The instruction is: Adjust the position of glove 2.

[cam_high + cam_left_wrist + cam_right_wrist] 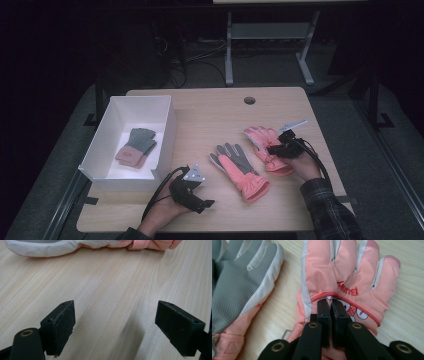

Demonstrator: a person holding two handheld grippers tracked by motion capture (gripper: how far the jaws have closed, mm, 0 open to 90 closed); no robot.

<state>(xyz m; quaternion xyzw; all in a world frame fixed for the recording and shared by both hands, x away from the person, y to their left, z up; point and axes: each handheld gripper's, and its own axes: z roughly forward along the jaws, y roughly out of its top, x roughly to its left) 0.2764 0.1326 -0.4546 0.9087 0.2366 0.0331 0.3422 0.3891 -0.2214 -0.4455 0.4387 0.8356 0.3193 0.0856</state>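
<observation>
One grey-and-pink pair already lies in the white box (167, 131); right of the box, the right gripper (331, 305) pinches the pink glove (352, 272) (its mate (239, 170) waits beside), while the left gripper (115, 325) idles with jaws apart.

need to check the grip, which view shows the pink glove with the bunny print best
The right gripper view: the pink glove with the bunny print spreads across it back-up, lettering readable, with the right gripper pinched on its fabric. In the high view it is small, partly under that gripper. The left gripper view shows pink fabric along its top edge; which glove, I cannot tell.
</observation>
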